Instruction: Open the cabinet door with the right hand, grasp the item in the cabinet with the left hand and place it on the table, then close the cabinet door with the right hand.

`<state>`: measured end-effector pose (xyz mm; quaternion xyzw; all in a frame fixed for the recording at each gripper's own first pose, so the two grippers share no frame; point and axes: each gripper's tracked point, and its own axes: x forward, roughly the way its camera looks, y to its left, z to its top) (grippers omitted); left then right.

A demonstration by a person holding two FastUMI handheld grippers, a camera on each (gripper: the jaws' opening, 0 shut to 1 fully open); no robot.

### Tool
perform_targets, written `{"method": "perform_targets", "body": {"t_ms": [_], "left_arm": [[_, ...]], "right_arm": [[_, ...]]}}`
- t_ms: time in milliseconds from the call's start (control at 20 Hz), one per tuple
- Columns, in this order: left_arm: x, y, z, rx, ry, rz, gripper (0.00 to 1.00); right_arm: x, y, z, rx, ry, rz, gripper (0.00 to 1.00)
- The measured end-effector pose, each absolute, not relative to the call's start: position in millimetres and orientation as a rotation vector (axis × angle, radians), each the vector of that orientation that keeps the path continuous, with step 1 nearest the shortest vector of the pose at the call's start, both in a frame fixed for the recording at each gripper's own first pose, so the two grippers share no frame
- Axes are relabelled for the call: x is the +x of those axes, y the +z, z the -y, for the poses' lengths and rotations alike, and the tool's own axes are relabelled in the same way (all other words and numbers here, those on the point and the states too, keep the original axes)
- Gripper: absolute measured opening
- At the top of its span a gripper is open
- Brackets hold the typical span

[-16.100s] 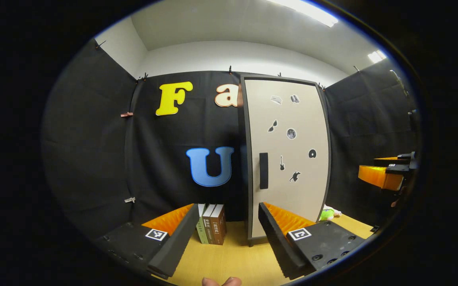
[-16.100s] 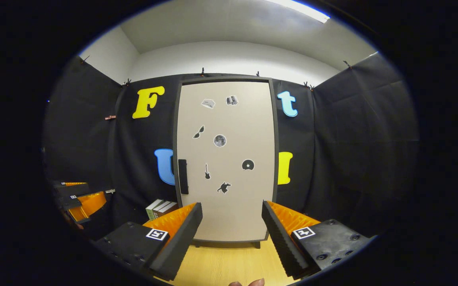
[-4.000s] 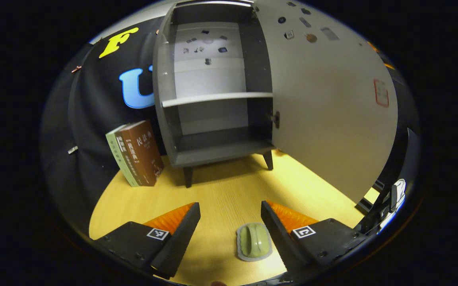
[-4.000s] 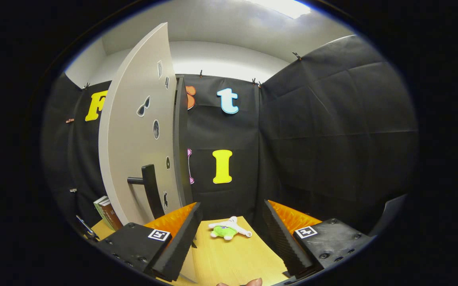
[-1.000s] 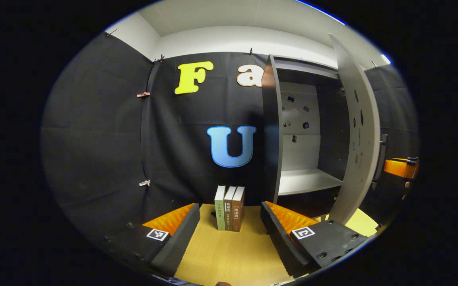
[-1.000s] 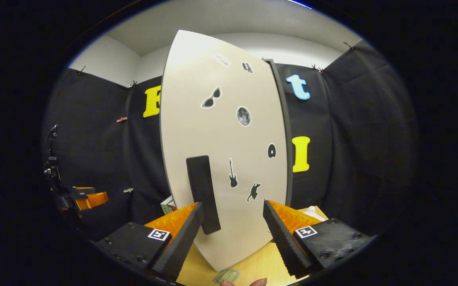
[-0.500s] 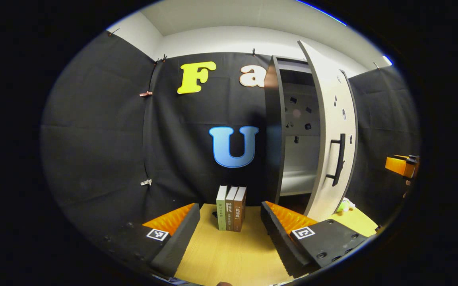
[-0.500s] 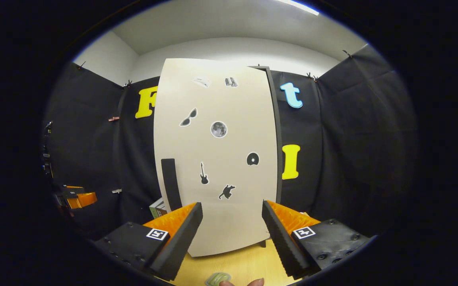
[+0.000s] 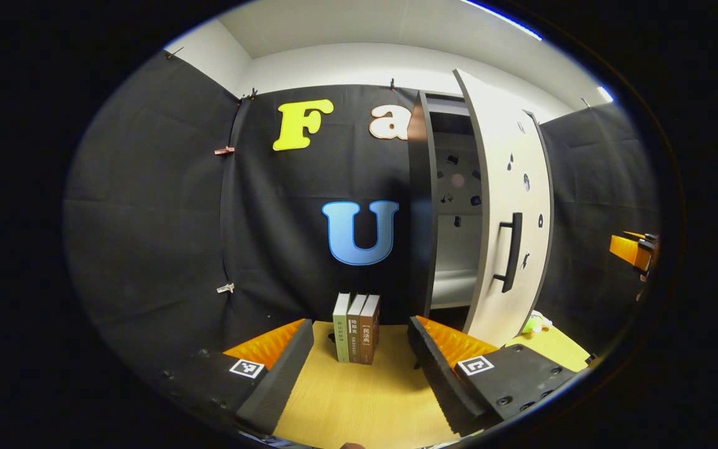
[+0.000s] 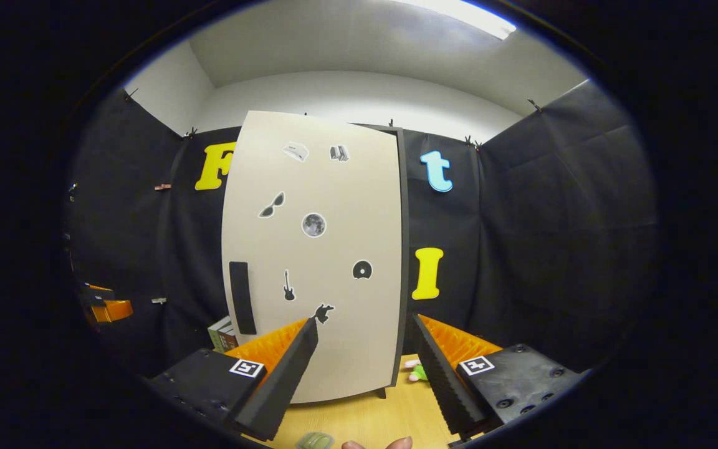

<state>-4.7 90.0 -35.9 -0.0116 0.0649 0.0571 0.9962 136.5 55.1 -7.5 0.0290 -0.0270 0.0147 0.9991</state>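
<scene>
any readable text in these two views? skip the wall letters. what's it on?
Books, spines: print there, too small to read reliably.
Cabinet door: picture stickers, no words that I can make out.
Stickers inside the cabinet: too small and dark to read.
Square coded tags on the left gripper and on the right gripper: patterns, no letters or numbers.
</scene>
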Motion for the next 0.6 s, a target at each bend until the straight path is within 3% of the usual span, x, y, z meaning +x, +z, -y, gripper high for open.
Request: {"method": "perform_targets", "body": {"t_ms": [600], "left_arm": [[-19.6, -20.4, -69.5, -0.009, 0.099, -0.102, 0.96]], "right_arm": [[112.8, 16.8, -24.0, -0.015, -0.032, 0.120, 0.98]]}}
